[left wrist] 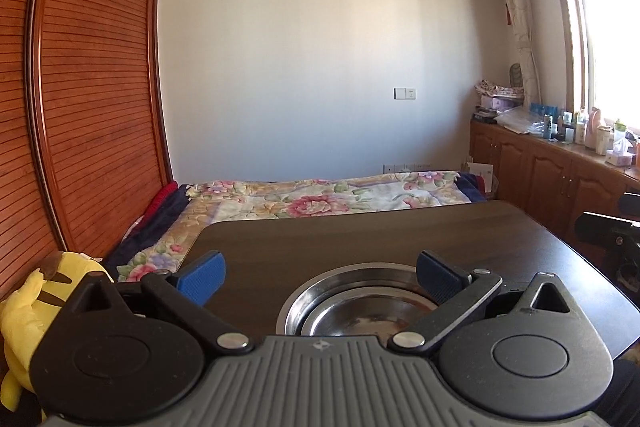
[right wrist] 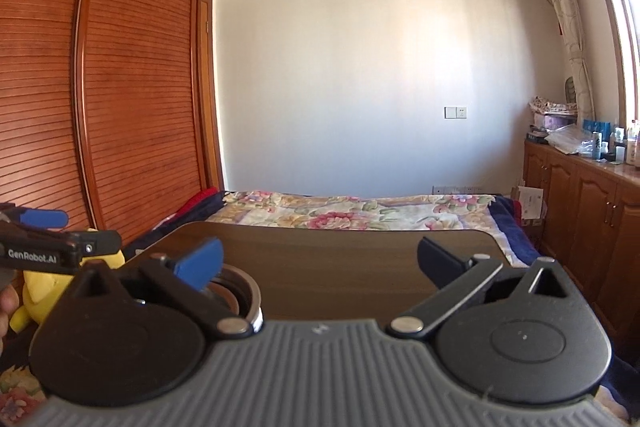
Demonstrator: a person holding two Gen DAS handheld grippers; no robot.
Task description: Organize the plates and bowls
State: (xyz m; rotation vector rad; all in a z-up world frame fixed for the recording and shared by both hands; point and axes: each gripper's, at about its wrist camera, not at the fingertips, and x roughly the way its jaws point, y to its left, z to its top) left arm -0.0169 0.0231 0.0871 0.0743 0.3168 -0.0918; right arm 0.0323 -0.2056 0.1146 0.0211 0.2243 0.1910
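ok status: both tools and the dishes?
Left tool open, empty, over the steel dishes. Right tool open, empty, dishes beside its left finger. Dishes nested on the dark table; nothing blocking.

Dark table (left wrist: pixel 360 231), floral bedspread (left wrist: pixel 320 195), yellow plush (left wrist: pixel 28 303).

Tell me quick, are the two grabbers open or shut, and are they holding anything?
Left gripper: open, holding nothing; the metal bowls sit between its fingers.
Right gripper: open, holding nothing, above the dark table.
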